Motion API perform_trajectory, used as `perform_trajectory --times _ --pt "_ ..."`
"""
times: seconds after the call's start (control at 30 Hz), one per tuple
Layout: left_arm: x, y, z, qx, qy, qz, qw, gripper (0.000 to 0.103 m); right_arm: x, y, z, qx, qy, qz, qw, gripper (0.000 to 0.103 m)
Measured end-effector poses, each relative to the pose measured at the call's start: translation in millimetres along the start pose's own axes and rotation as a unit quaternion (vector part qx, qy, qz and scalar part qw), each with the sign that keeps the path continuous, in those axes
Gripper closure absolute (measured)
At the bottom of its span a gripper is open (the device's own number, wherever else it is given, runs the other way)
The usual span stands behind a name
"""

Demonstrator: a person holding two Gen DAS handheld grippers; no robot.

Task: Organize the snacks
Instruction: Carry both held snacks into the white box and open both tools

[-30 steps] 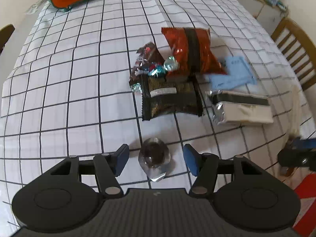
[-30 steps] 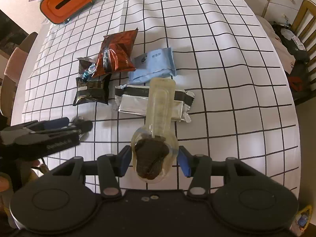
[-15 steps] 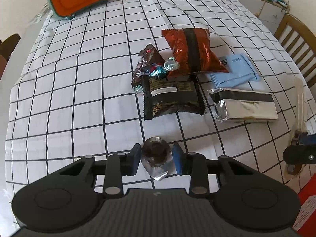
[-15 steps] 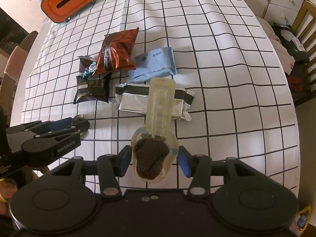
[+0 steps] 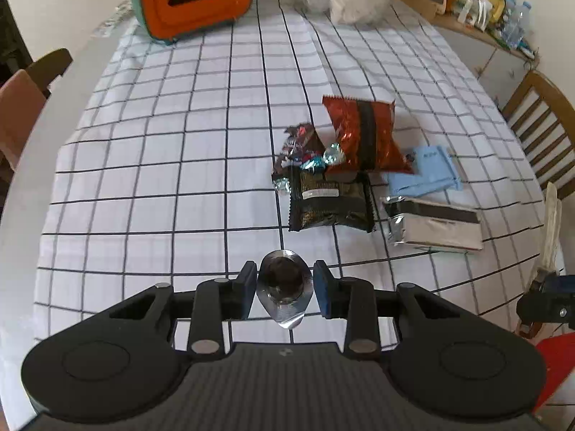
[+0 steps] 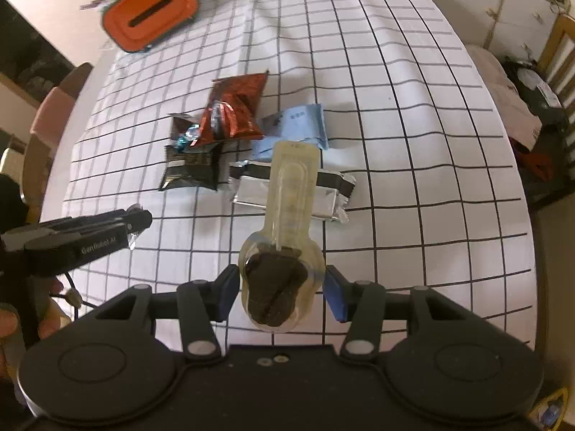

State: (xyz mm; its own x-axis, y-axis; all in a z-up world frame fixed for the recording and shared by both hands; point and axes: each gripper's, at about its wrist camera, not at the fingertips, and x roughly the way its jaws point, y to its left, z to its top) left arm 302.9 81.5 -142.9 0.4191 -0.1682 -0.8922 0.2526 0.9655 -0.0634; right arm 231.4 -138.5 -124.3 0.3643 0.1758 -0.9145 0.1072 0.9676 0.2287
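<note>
My left tool (image 5: 284, 284) is clamped on a foil-wrapped candy (image 5: 283, 282), held above the tabletop (image 5: 143, 179). My right tool (image 6: 281, 287) grips a clear spoon-shaped pack (image 6: 284, 251) over the silver packet (image 6: 323, 197), near the other snacks (image 5: 345, 165).

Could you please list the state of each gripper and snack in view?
Left gripper: shut on foil-wrapped snack, lifted.
Right gripper: shut on clear spoon-shaped pack.
Red bag: lying sealed, overlapping neighbours.
Black packet: flat.
Silver packet: flat, sealed.
</note>
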Motion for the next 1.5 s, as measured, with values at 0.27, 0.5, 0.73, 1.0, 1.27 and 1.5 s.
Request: perform_trajectory --times 0.27,0.5,0.73,1.0,1.27,1.5 --pt "-56 -16 -14 -0.007 -0.027 0.005 0.9996 0.070 -39 -3 -16 -0.045 -0.020 0.024 0.999 0.053" --pt "-104 -44 -38 -0.009 -0.053 0.011 0.9985 0.070 -73 -15 -36 -0.075 -0.029 0.052 0.995 0.053" --pt "-135 -79 -73 -0.008 -0.058 -0.001 0.9983 0.070 -95 -31 -62 -0.111 -0.025 0.062 0.992 0.053" --pt "-139 -119 -115 0.014 -0.029 -0.007 0.9995 0.070 -94 -46 -100 -0.172 0.004 0.050 0.984 0.053" --pt "-126 -148 -148 0.040 0.007 0.000 0.9992 0.070 -73 -52 -130 -0.205 0.040 0.032 0.977 0.053" --pt "-109 -170 -165 0.073 0.050 0.019 0.9959 0.070 -63 -51 -149 -0.223 0.056 0.030 0.973 0.053"
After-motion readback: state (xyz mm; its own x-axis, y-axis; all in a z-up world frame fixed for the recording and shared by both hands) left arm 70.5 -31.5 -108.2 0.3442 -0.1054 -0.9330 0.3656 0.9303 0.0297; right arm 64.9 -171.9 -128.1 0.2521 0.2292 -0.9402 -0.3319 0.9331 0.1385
